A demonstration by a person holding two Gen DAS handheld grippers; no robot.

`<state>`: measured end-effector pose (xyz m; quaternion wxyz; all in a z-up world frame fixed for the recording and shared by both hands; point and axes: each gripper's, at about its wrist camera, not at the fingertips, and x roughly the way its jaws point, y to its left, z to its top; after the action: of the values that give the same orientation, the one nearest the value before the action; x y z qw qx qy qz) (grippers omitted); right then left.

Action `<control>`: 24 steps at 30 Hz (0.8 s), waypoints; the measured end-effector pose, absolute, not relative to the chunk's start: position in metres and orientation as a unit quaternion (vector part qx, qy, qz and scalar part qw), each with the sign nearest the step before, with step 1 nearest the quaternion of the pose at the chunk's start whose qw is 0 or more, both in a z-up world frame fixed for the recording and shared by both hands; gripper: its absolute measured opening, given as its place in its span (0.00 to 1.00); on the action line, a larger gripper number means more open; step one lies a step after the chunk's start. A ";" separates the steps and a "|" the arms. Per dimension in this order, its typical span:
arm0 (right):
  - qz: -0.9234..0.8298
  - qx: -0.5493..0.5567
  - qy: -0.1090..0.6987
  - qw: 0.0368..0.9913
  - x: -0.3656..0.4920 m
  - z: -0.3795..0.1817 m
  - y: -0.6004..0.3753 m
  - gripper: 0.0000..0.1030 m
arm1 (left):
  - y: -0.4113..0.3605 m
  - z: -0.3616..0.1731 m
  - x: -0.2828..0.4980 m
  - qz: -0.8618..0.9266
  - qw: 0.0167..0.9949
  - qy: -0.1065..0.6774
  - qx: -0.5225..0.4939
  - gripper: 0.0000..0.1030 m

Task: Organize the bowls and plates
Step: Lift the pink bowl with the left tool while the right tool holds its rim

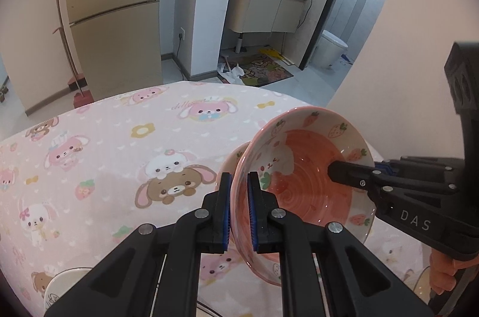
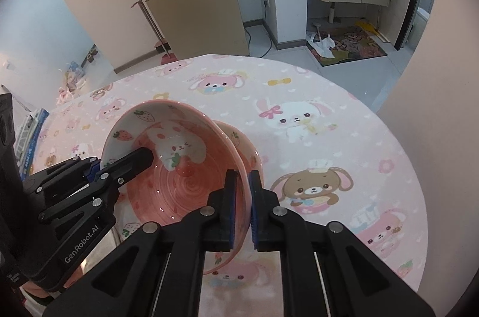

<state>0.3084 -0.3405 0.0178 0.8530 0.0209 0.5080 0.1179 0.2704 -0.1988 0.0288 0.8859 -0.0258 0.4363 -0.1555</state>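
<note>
A pink bowl (image 1: 302, 185) (image 2: 179, 185) with strawberries and a rabbit painted inside hangs tilted above the table, held by both grippers at opposite sides of its rim. My left gripper (image 1: 239, 209) is shut on the near-left rim; in the right wrist view it (image 2: 119, 173) comes in from the left with one finger inside the bowl. My right gripper (image 2: 242, 206) is shut on the other side of the rim, and it (image 1: 356, 176) reaches in from the right in the left wrist view. A second matching bowl (image 1: 232, 159) (image 2: 248, 146) sits just behind and below.
A round table (image 1: 119, 155) (image 2: 329, 95) under a pink cartoon-animal cloth fills the foreground. A white dish (image 1: 64, 285) peeks in at the table's near-left edge. A hand in an orange glove (image 1: 446, 275) grips the right tool. Beyond stand a fridge and a bathroom doorway.
</note>
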 end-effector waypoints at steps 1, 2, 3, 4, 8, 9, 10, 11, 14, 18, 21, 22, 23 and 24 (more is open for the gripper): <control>0.113 0.012 0.505 0.855 0.309 0.017 -0.338 0.09 | -0.201 0.027 0.271 -0.151 0.887 0.436 -0.017 0.11; 0.110 0.005 0.504 0.857 0.308 0.017 -0.336 0.09 | -0.204 0.026 0.270 -0.144 0.890 0.433 -0.004 0.11; 0.108 -0.001 0.502 0.858 0.309 0.016 -0.335 0.09 | -0.207 0.026 0.269 -0.140 0.892 0.429 0.006 0.11; 0.106 -0.005 0.501 0.859 0.309 0.015 -0.334 0.10 | -0.210 0.025 0.267 -0.136 0.895 0.425 0.017 0.11; 0.105 0.002 0.503 0.858 0.312 0.011 -0.336 0.10 | -0.217 0.020 0.263 -0.126 0.899 0.417 0.044 0.11; 0.106 0.004 0.504 0.857 0.313 0.009 -0.337 0.10 | -0.217 0.020 0.264 -0.125 0.899 0.418 0.046 0.11; 0.106 0.005 0.501 0.859 0.314 0.009 -0.338 0.10 | -0.218 0.019 0.264 -0.124 0.899 0.418 0.047 0.11; 0.106 0.003 0.500 0.860 0.314 0.008 -0.337 0.10 | -0.219 0.018 0.264 -0.123 0.899 0.417 0.046 0.11; 0.104 0.002 0.498 0.861 0.314 0.008 -0.336 0.10 | -0.219 0.017 0.265 -0.118 0.900 0.417 0.047 0.11; 0.109 -0.001 0.485 0.868 0.313 0.008 -0.336 0.11 | -0.221 0.016 0.266 -0.109 0.903 0.412 0.059 0.11; 0.112 -0.008 0.469 0.876 0.310 0.006 -0.337 0.10 | -0.219 0.013 0.266 -0.102 0.905 0.410 0.060 0.11; 0.110 -0.016 0.466 0.878 0.309 0.005 -0.337 0.06 | -0.217 0.012 0.267 -0.104 0.904 0.410 0.056 0.11; 0.112 -0.022 0.461 0.880 0.308 0.004 -0.337 0.06 | -0.215 0.012 0.267 -0.105 0.906 0.406 0.054 0.11; 0.115 -0.025 0.457 0.882 0.307 0.004 -0.337 0.06 | -0.215 0.012 0.266 -0.108 0.907 0.402 0.053 0.11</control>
<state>0.3069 -0.3372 0.0039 0.8818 -0.0253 0.4568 0.1146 0.2661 -0.2148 0.0116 0.9075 0.0528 0.4025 -0.1084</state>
